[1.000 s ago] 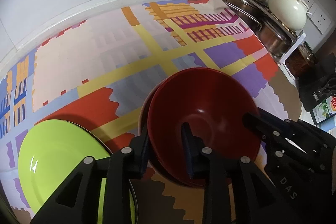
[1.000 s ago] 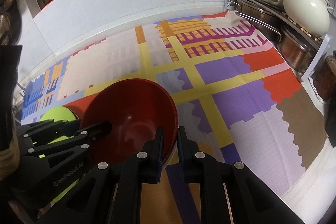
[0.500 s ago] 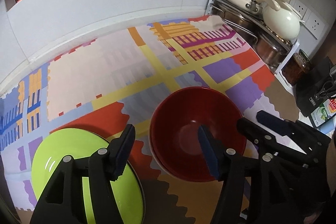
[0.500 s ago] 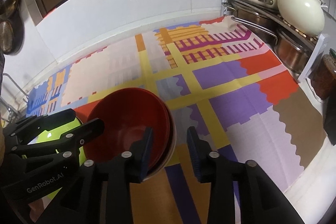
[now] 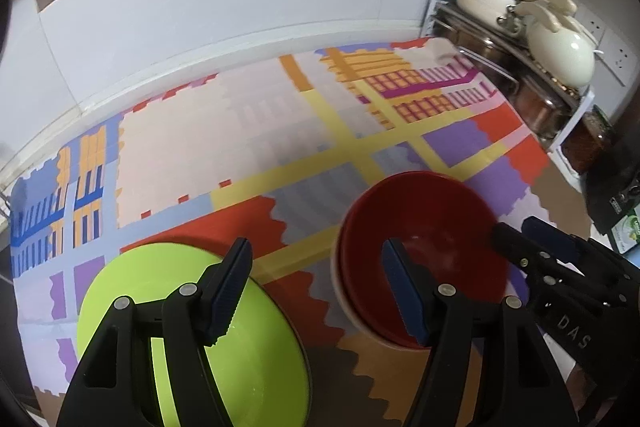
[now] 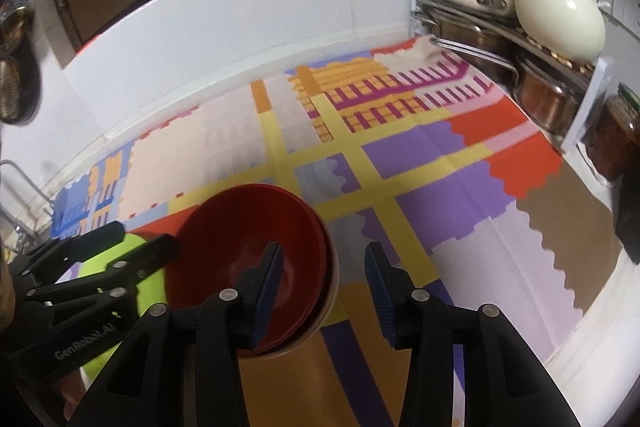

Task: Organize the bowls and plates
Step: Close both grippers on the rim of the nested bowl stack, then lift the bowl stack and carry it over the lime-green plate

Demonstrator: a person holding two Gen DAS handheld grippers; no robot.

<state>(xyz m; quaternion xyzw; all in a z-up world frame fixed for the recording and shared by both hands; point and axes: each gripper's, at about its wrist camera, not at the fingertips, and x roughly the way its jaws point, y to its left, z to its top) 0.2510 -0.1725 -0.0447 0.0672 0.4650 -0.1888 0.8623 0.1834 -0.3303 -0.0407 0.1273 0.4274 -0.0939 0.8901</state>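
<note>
A red bowl [image 5: 424,235] sits nested in a pale-rimmed bowl on the patterned mat; it also shows in the right wrist view [image 6: 248,247]. A lime green plate [image 5: 256,359] lies to its left, partly hidden in the right wrist view [image 6: 148,279]. My left gripper [image 5: 316,291] is open and empty, hovering between plate and bowl. My right gripper [image 6: 324,291] is open and empty, straddling the bowl's right rim from above.
The colourful mat [image 5: 280,131] covers the counter up to a white wall. A rack of steel pots with a cream pot [image 6: 560,23] stands at the back right. A jar [image 6: 616,143] and dark items sit at the right edge.
Both grippers let go of the red bowl, opened wide and pulled back and up. The bowl now rests stacked in the other bowl.
</note>
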